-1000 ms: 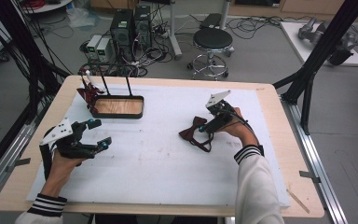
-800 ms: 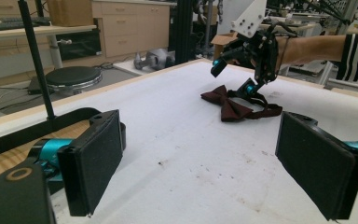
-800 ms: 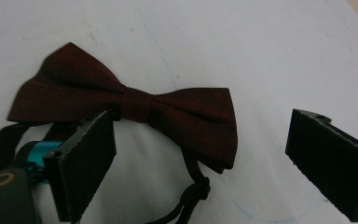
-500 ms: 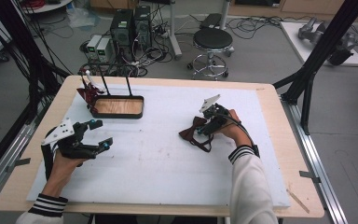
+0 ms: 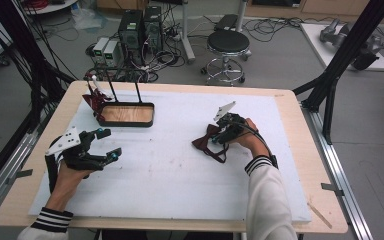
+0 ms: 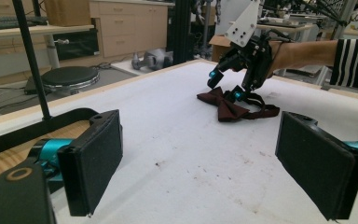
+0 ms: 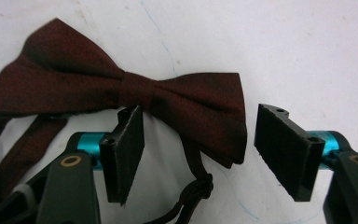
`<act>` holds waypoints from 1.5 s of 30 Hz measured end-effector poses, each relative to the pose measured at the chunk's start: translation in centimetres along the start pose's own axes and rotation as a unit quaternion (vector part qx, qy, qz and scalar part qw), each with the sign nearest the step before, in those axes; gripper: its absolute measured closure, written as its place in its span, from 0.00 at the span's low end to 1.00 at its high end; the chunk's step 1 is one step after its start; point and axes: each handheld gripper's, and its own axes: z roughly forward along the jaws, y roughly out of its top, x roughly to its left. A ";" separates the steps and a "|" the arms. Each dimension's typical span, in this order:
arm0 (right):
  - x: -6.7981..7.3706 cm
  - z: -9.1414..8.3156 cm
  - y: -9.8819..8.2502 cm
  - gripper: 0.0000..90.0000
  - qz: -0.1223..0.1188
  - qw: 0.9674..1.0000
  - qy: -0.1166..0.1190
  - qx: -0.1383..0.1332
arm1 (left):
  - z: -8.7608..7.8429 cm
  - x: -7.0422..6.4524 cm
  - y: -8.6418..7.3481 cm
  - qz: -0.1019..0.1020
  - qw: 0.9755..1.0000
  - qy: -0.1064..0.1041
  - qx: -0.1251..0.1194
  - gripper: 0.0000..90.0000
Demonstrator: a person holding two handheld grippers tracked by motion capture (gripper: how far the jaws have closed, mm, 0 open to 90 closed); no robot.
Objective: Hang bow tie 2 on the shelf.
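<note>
The left gripper (image 5: 105,145) hovers with its jaws wide and empty near the table's left edge, below the wooden tray (image 5: 128,114). Right of centre on the white mat lies the maroon bow tie (image 7: 121,88), light, soft and floppy. The right gripper (image 7: 198,149) has just been closing, its jaws astride one wing, pads not yet pressing; the firmer centre knot looks the surest hold.

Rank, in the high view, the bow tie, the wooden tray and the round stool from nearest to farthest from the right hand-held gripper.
From the right hand-held gripper:
1. Bow tie, lying on the white mat right at its jaws.
2. Wooden tray, far left on the table.
3. Round stool, on the floor beyond the table.
</note>
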 end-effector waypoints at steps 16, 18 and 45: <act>0.4 -0.1 0.2 0.88 0.024 0.999 0.041 0.017 | 0.0 0.0 0.0 0.000 1.000 0.000 -0.001 0.17; 0.4 -0.1 0.3 0.93 0.024 0.999 0.041 0.020 | 0.0 0.0 0.0 -0.001 1.000 0.000 -0.001 0.17; 1.9 -3.4 2.6 0.94 0.050 0.994 0.052 -0.084 | 0.1 -0.7 0.7 0.006 1.000 -0.005 -0.009 0.17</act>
